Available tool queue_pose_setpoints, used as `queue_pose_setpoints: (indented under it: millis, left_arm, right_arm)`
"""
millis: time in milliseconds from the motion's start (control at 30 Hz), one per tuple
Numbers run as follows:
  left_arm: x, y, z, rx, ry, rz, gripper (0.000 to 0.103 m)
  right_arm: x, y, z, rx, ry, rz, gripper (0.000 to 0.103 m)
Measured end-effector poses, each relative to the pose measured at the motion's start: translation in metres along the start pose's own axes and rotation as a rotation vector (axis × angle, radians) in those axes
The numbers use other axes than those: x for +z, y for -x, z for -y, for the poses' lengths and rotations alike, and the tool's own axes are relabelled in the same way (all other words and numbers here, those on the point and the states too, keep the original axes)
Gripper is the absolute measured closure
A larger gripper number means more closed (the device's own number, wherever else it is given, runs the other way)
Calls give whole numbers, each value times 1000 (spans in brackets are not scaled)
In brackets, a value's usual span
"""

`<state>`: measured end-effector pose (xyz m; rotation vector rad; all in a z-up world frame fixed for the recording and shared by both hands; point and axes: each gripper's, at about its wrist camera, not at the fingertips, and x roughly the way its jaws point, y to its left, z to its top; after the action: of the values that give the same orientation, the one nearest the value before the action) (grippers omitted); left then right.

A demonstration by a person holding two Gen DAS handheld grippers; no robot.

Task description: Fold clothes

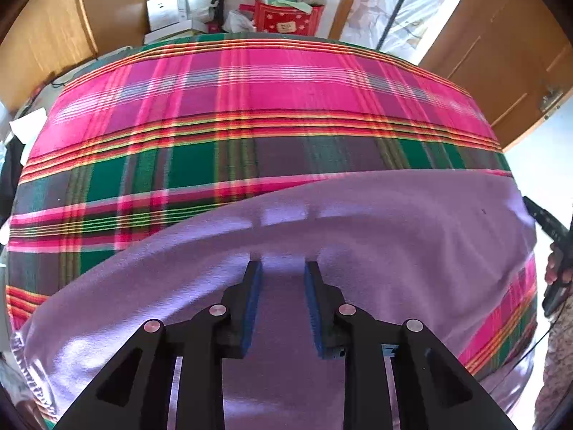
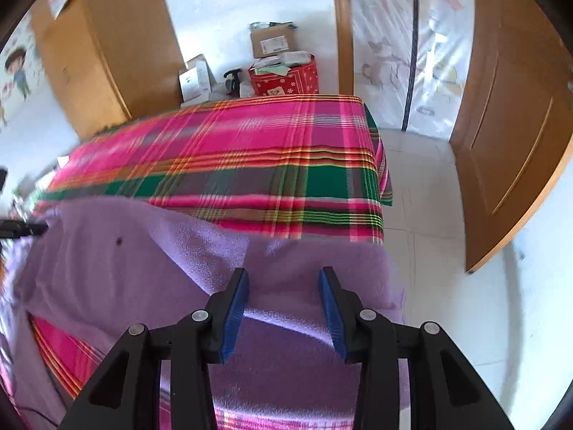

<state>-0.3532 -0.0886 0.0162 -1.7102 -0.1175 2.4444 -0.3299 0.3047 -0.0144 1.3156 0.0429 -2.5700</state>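
Lilac fleece garment (image 1: 358, 222) lies crosswise beneath both parted, empty tools: left gripper (image 1: 283, 268) mid-cloth, right gripper (image 2: 283, 276) nearer its end.

Both hand-held grippers (image 1: 283, 268) (image 2: 283, 274) downward, jaws apart

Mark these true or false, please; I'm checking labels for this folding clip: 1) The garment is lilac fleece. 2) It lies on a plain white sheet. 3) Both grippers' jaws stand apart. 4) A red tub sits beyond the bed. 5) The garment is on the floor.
1) True: the lilac fleece garment is soft purple.
2) False: it lies on a pink-and-green plaid blanket.
3) True: the left gripper and the right gripper both show gaps.
4) True: the red tub sits there.
5) False: it lies on the bed.
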Motion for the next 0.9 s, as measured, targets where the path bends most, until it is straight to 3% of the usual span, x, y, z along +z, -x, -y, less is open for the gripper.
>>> queue_pose_setpoints:
  millis: [200, 367, 500, 600, 733, 800, 900]
  left_arm:
    - [2, -4, 29, 19, -58, 13, 77]
    - [6, -8, 48, 40, -102, 30, 77]
    - [10, -15, 50, 41, -110, 26, 77]
    - [10, -16, 50, 42, -109, 24, 77]
    - [10, -16, 50, 43, -108, 21, 77]
    - [10, -17, 49, 44, -108, 19, 77]
    - [10, -17, 49, 45, -107, 17, 77]
  right_arm:
    - [-12, 5, -16, -9, 56, -2, 61]
    - [-3, 13, -14, -86, 74, 42, 61]
    - [8, 6, 19, -163, -82, 49, 61]
    - [4, -3, 48, -130, -251, 21, 59]
    - [-3, -7, 56, -68, -315, 33, 60]
    - [-3, -8, 60, -28, -353, 36, 68]
    - [-3, -7, 62, -40, -352, 38, 78]
